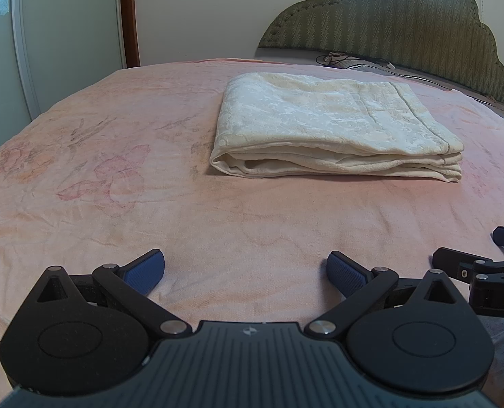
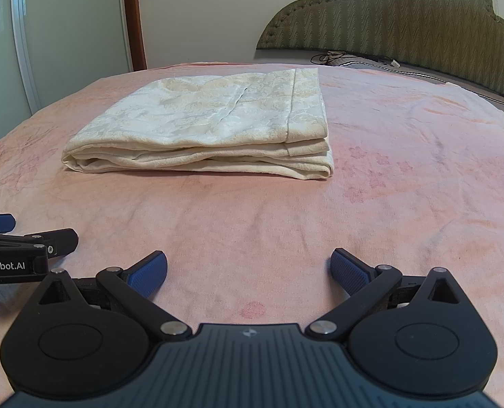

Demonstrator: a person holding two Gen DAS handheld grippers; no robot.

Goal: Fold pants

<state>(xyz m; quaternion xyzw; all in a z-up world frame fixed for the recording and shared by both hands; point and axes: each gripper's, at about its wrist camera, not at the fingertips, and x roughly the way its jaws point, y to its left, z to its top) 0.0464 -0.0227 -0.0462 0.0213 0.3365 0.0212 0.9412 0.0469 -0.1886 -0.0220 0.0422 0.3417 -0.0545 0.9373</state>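
Observation:
The cream patterned pants [image 1: 326,125] lie folded in a flat stack of layers on the pink bed cover, also in the right wrist view [image 2: 211,125]. My left gripper [image 1: 245,272] is open and empty, low over the cover, well short of the pants. My right gripper [image 2: 248,270] is open and empty too, beside the left one. The right gripper shows at the right edge of the left wrist view [image 1: 483,265]; the left gripper shows at the left edge of the right wrist view [image 2: 23,248].
The pink flowered bed cover [image 1: 115,187] fills both views. A green padded headboard [image 1: 405,23] stands at the back right with a dark cable [image 1: 347,59] at its foot. A white wardrobe [image 1: 47,34] and a brown door frame [image 1: 129,17] stand at the left.

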